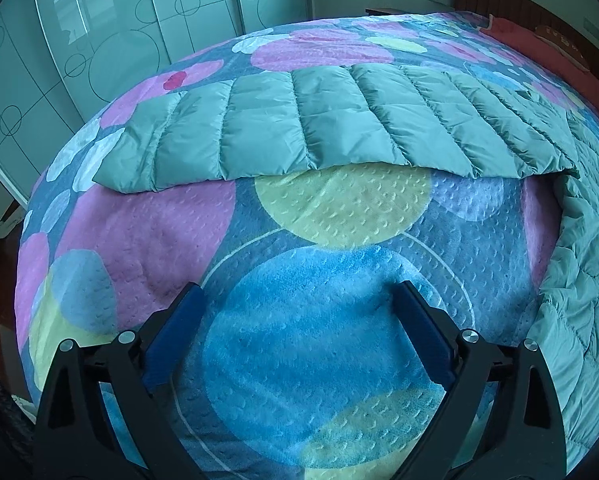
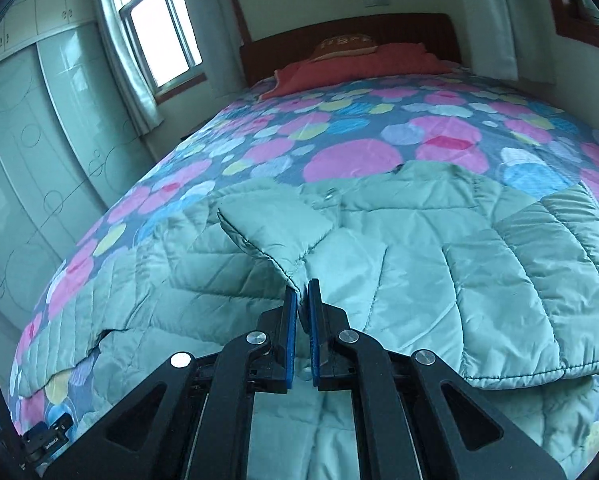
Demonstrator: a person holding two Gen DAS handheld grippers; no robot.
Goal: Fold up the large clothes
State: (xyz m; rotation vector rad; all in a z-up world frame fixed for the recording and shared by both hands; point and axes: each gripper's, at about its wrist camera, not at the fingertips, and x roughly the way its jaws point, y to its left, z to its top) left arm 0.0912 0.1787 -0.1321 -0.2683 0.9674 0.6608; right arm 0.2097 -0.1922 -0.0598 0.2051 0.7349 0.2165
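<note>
I am folding a pale green quilted down jacket (image 2: 379,248) that lies spread on a bed with a circle-patterned bedspread (image 2: 359,160). My right gripper (image 2: 302,296) has its fingers together, clamped on a thin edge of the jacket's fabric just ahead of the fingertips; a flap of that cloth rises from the pinch and folds over toward the far left. My left gripper (image 1: 299,304) has its fingers wide apart, holding nothing, over bare bedspread (image 1: 319,320).

I judge this to be mid-fold: the right side carries a panel across the garment. Next, the held edge needs laying flat on the jacket body, then letting go.

Only the left view shows a sleeve (image 1: 291,128) stretched out straight beyond my open fingers. Only the right view shows the pinch, the red pillow (image 2: 359,64) and the headboard (image 2: 399,32) far ahead.
</note>
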